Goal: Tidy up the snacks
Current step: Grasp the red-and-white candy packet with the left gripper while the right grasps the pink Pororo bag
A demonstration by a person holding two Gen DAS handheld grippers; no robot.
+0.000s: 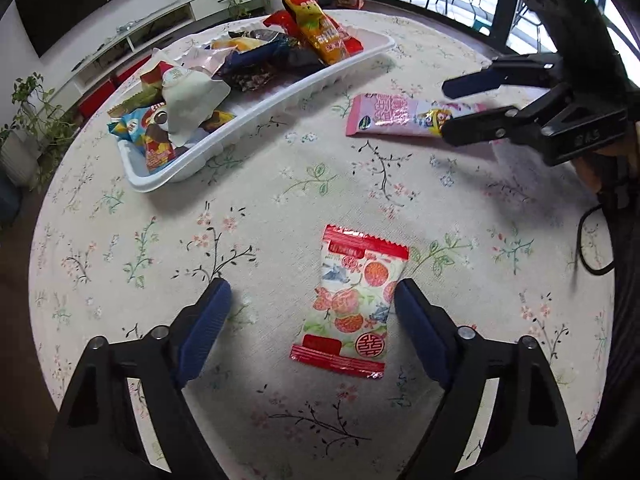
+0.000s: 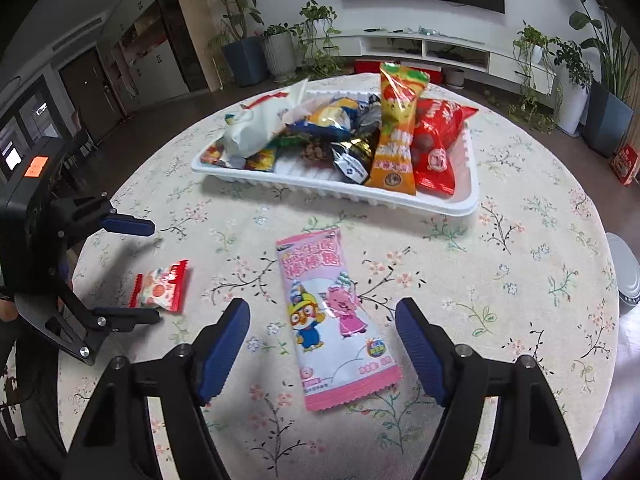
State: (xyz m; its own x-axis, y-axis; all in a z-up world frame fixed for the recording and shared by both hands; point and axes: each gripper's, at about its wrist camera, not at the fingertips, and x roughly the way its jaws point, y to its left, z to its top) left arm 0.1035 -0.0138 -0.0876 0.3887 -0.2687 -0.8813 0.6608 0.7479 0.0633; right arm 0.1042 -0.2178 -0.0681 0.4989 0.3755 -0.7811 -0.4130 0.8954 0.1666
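Note:
A red-and-white snack packet (image 1: 354, 300) lies flat on the floral tablecloth between the fingers of my open left gripper (image 1: 312, 300); it also shows in the right wrist view (image 2: 160, 286). A long pink cartoon snack bag (image 2: 334, 316) lies flat between the fingers of my open right gripper (image 2: 322, 320); it also shows in the left wrist view (image 1: 404, 116). A white tray (image 1: 280, 96) piled with several snack bags stands farther back; it also shows in the right wrist view (image 2: 304, 184). Neither gripper holds anything.
The round table has a floral cloth (image 1: 300, 184). My right gripper (image 1: 468, 104) shows in the left wrist view, my left gripper (image 2: 148, 270) in the right wrist view. A grey round object (image 2: 624, 276) sits off the table's right edge. Plants and a TV cabinet stand behind.

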